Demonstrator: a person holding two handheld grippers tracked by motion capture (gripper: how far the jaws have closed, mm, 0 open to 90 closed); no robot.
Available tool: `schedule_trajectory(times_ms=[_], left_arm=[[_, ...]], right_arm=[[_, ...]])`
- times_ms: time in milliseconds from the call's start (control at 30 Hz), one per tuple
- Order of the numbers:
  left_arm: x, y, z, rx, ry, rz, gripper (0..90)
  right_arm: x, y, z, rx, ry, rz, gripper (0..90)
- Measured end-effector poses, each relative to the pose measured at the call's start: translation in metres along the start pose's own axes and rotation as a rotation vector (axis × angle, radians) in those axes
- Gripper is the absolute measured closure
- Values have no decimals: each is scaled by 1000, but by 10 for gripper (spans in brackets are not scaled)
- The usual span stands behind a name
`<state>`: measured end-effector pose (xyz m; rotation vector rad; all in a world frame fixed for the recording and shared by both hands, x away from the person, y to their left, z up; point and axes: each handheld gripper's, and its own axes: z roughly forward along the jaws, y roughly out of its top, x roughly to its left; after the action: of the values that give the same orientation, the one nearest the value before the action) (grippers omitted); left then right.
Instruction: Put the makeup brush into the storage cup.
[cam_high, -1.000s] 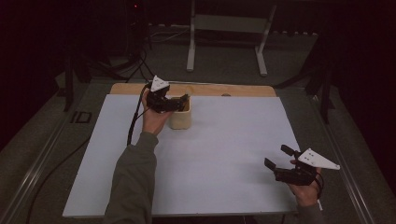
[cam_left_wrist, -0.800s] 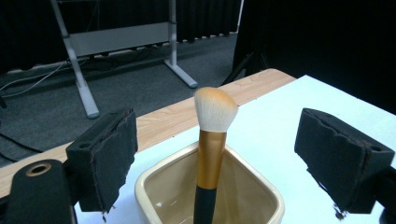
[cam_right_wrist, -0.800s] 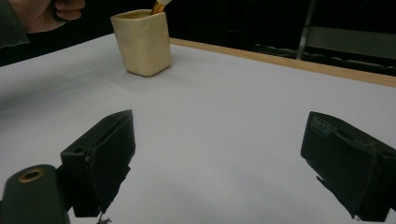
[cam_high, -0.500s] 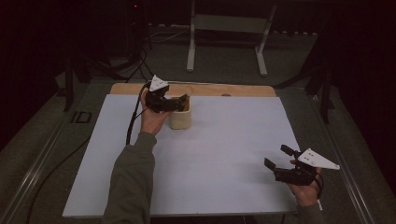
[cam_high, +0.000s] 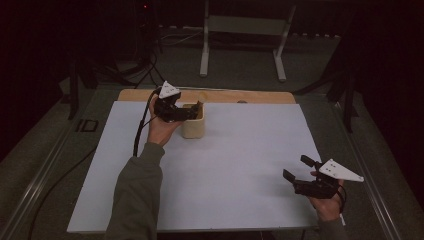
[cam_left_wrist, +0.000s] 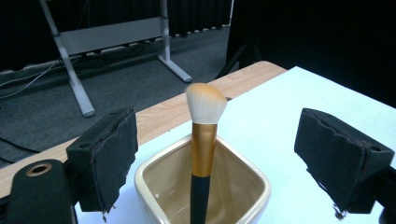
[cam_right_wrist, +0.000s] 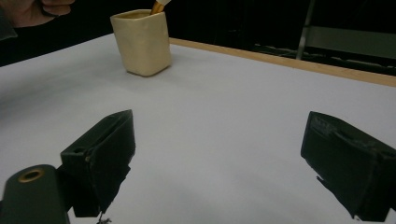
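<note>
A cream square cup (cam_high: 193, 124) stands at the back left of the white table cover (cam_high: 235, 165). A makeup brush (cam_left_wrist: 201, 140) with a gold ferrule and pale bristles stands upright inside the cup (cam_left_wrist: 203, 184). My left gripper (cam_high: 192, 111) hovers just above the cup's left rim, open, its jaws wide on either side of the brush and not touching it. My right gripper (cam_high: 297, 168) rests open near the front right corner, with nothing between its pads. From there the cup (cam_right_wrist: 141, 42) is far off, with the brush tip (cam_right_wrist: 159, 5) poking out.
A strip of wooden tabletop (cam_high: 225, 96) shows beyond the white cover. A grey metal stand (cam_high: 242, 30) is on the floor behind the table. The left gripper's black cable (cam_high: 140, 131) trails over the table's left side.
</note>
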<state>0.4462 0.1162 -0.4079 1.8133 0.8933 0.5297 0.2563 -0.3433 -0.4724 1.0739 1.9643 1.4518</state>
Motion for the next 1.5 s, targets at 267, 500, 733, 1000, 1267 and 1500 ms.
schedule_trajectory(times_ms=[267, 500, 733, 1000, 1267, 1500], left_arm=[[-5, -1, -4, 21, -7, 26, 145], [-5, -5, -12, 37, -15, 39, 146], [-5, -8, -21, 47, -35, 47, 149], [-7, -11, -29, 58, -45, 63, 149], [-6, -18, -43, 46, -55, 55, 149], [-8, -25, -58, 38, -59, 64, 148]], right_arm=[[0, 0, 0, 0, 0, -1, 100], [0, 0, 1, 0, 2, -2, 100], [0, 0, 1, 1, 0, -4, 100], [1, 0, 1, 2, 1, -6, 100], [0, 0, 1, 3, -3, -4, 100], [0, 0, 1, 3, -1, -5, 100]])
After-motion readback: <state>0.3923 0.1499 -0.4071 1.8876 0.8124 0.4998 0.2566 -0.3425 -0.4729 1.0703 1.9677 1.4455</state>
